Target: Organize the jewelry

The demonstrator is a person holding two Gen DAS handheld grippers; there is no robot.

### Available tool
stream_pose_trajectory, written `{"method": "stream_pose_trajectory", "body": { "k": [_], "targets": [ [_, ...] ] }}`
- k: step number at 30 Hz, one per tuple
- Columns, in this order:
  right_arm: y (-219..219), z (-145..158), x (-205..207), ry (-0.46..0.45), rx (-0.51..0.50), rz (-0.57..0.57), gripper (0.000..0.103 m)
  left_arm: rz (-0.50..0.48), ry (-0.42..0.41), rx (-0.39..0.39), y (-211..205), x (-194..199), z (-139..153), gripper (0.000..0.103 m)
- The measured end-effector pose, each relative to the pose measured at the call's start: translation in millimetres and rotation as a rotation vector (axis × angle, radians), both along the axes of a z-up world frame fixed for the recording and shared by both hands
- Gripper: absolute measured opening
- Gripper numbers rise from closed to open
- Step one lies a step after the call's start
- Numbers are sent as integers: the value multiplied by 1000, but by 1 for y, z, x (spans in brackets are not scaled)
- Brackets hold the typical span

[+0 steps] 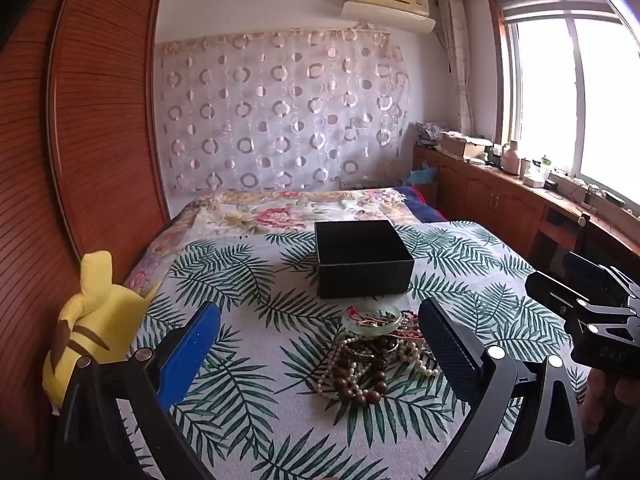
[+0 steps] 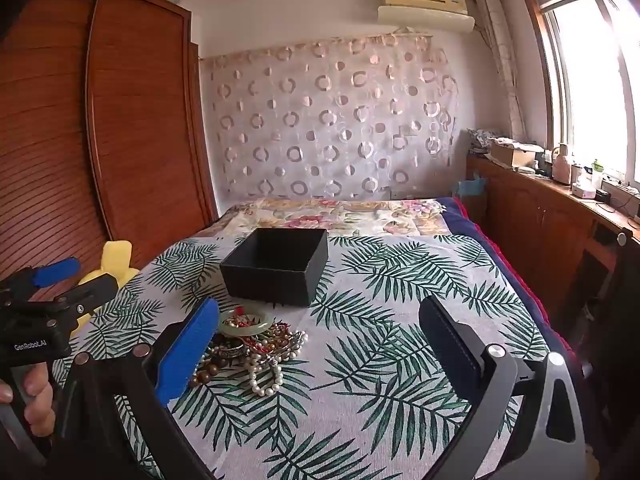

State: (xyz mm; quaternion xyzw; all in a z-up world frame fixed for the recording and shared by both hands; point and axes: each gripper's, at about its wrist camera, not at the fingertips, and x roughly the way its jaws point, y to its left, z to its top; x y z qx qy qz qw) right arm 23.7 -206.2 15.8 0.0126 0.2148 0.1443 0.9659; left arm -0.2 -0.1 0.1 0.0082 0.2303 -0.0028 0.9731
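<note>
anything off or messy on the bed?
Yes: the jewelry lies in one tangled heap on the leaf-print cover, bead strands and a green bangle overlapping, just in front of the open black box. Nothing looks broken.

A bed (image 1: 248, 420) spread with a white palm-leaf cloth (image 2: 380, 360) carries everything. A flowered quilt (image 1: 280, 210) covers its far end. On the cloth an open black box (image 1: 362, 258) sits in the middle, a tangled jewelry heap (image 1: 374, 354) lies just nearer, and a yellow plush toy (image 1: 90, 322) rests at the left edge.
</note>
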Motion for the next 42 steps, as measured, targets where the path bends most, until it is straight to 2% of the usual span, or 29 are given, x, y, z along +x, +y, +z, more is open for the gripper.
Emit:
{"method": "stream_pose_trajectory", "body": {
  "k": [42],
  "targets": [
    [2, -1, -3, -1, 1, 0, 101, 0, -5, -3, 1, 0, 1, 96]
  ]
}}
